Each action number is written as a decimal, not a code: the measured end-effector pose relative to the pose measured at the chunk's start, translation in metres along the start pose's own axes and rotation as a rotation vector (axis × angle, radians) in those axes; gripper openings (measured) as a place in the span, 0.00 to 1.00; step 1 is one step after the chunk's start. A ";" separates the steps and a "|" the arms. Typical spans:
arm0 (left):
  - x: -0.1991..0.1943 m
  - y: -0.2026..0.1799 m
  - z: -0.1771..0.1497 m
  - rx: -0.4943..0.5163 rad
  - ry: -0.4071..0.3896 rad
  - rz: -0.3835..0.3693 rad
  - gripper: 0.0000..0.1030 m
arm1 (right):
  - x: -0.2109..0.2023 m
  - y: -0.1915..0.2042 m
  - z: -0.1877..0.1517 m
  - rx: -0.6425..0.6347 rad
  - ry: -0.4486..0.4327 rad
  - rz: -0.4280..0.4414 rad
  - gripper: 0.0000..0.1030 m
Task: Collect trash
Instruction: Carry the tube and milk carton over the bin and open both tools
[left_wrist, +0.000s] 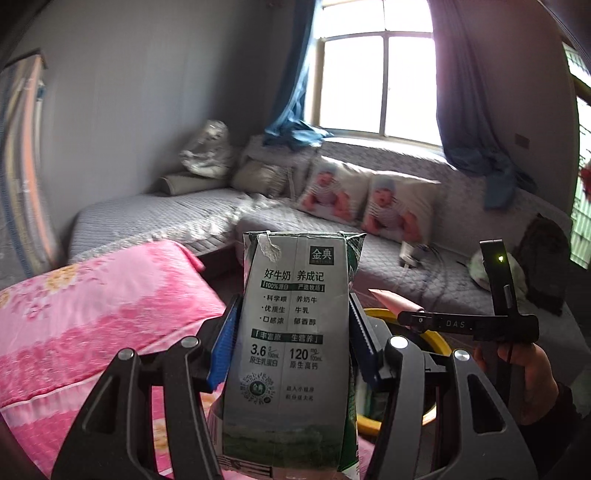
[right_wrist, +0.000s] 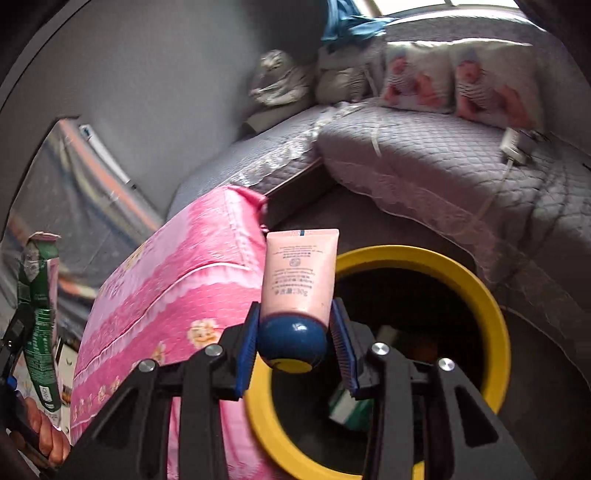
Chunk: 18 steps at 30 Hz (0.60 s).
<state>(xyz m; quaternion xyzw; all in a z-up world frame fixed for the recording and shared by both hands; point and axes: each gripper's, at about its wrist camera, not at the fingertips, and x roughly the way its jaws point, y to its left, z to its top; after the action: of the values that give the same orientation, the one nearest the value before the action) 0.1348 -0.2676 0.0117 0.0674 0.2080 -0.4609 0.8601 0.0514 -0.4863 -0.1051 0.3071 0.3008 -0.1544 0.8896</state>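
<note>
Between left jaws, milk carton (left_wrist: 295, 332), clamped

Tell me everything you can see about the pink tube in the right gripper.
The pink tube is soft-looking plastic with small dark print and a rounded dark blue cap. It stands upright, cap down, crimped flat end up. The right gripper clamps it with blue pads at the cap. Behind and below it is the yellow-rimmed bin.
</note>
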 end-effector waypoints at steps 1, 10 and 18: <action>0.013 -0.005 -0.001 0.005 0.017 -0.017 0.51 | -0.001 -0.010 -0.002 0.017 -0.002 -0.013 0.34; 0.120 -0.043 -0.015 -0.011 0.162 -0.125 0.50 | 0.012 -0.063 -0.016 0.105 0.025 -0.068 0.35; 0.130 -0.026 -0.018 -0.095 0.172 -0.163 0.75 | 0.009 -0.082 -0.030 0.158 0.024 -0.117 0.36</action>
<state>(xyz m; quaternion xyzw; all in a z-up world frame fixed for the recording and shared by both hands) 0.1719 -0.3765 -0.0570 0.0488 0.3074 -0.5115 0.8009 0.0080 -0.5308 -0.1668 0.3603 0.3158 -0.2257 0.8483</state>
